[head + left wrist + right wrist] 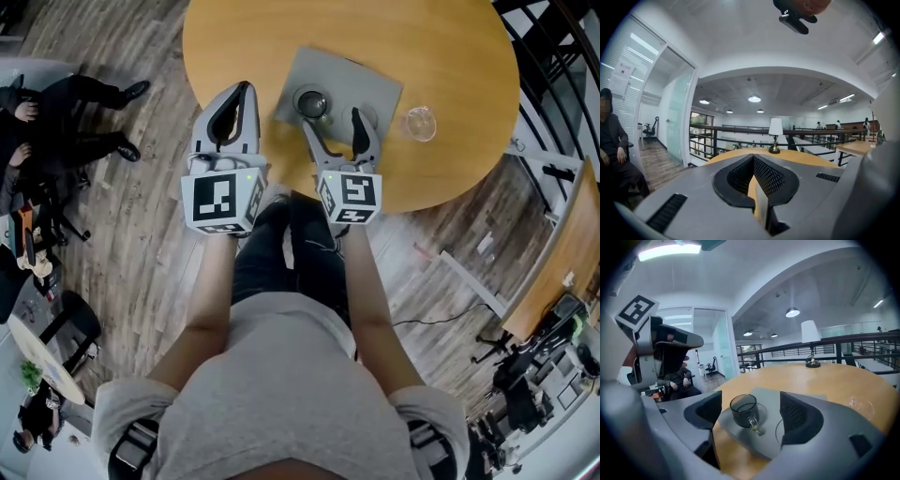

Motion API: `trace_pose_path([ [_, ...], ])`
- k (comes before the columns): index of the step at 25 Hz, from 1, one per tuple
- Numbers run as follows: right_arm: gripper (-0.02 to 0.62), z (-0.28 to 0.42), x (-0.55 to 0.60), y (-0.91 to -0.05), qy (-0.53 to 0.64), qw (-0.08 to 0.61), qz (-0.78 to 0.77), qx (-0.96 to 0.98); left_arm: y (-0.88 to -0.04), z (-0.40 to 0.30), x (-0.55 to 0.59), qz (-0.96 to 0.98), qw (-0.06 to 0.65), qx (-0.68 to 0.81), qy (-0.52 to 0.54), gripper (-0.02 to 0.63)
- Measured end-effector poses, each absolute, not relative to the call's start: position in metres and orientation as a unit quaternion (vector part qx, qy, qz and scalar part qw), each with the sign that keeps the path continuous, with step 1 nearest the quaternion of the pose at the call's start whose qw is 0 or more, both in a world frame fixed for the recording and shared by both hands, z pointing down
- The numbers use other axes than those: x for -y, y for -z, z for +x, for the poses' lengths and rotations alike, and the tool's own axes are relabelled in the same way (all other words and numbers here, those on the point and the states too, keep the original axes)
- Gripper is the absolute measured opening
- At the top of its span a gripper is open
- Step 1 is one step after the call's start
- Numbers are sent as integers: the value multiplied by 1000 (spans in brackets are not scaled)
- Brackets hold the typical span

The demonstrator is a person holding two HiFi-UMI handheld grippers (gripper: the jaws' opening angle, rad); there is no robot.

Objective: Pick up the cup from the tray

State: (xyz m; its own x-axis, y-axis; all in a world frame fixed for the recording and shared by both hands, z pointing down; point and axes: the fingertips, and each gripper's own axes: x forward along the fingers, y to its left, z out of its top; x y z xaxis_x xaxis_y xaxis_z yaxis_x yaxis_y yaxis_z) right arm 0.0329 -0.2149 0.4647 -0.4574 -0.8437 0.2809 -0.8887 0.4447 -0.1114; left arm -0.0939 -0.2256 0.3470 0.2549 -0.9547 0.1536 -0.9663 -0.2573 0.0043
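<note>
A dark smoked-glass cup (310, 101) with a handle stands on a grey tray (361, 86) on the round wooden table. In the right gripper view the cup (744, 410) is upright on the tray (799, 396), its handle turned toward the camera. My right gripper (330, 119) is open at the tray's near edge. Its jaws stand to either side of the cup, just short of it, and touch nothing (751, 405). My left gripper (242, 94) is shut and empty, held over the table's left edge, left of the tray. Its pads (761, 180) are pressed together.
A clear glass (419, 123) stands on the table (450, 56) right of the tray, and also shows in the right gripper view (860, 405). A small lamp (809, 345) is at the table's far side. People sit to the left (56, 112). A railing (548, 56) runs beyond the table.
</note>
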Motion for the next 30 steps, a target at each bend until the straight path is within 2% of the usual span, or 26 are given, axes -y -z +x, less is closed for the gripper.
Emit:
trace_pose_path([
  [4, 347, 14, 227, -481, -116, 137, 482, 857, -346, -112, 225, 780, 48, 621, -58, 6],
  [10, 347, -3, 233, -497, -124, 165, 468, 859, -347, -136, 223, 765, 50, 639, -56, 6],
  [23, 341, -15, 236, -514, -125, 248, 456, 846, -353, -148, 219, 755, 60, 650, -58, 6],
  [25, 320, -15, 235, -515, -121, 254, 458, 843, -355, -150, 218, 755, 66, 650, -55, 6],
  [26, 267, -14, 236, -515, -119, 255, 461, 842, -356, -151, 218, 754, 68, 651, -55, 6],
  [30, 265, -10, 237, -513, -121, 256, 462, 840, -354, -150, 218, 753, 68, 652, -55, 6],
])
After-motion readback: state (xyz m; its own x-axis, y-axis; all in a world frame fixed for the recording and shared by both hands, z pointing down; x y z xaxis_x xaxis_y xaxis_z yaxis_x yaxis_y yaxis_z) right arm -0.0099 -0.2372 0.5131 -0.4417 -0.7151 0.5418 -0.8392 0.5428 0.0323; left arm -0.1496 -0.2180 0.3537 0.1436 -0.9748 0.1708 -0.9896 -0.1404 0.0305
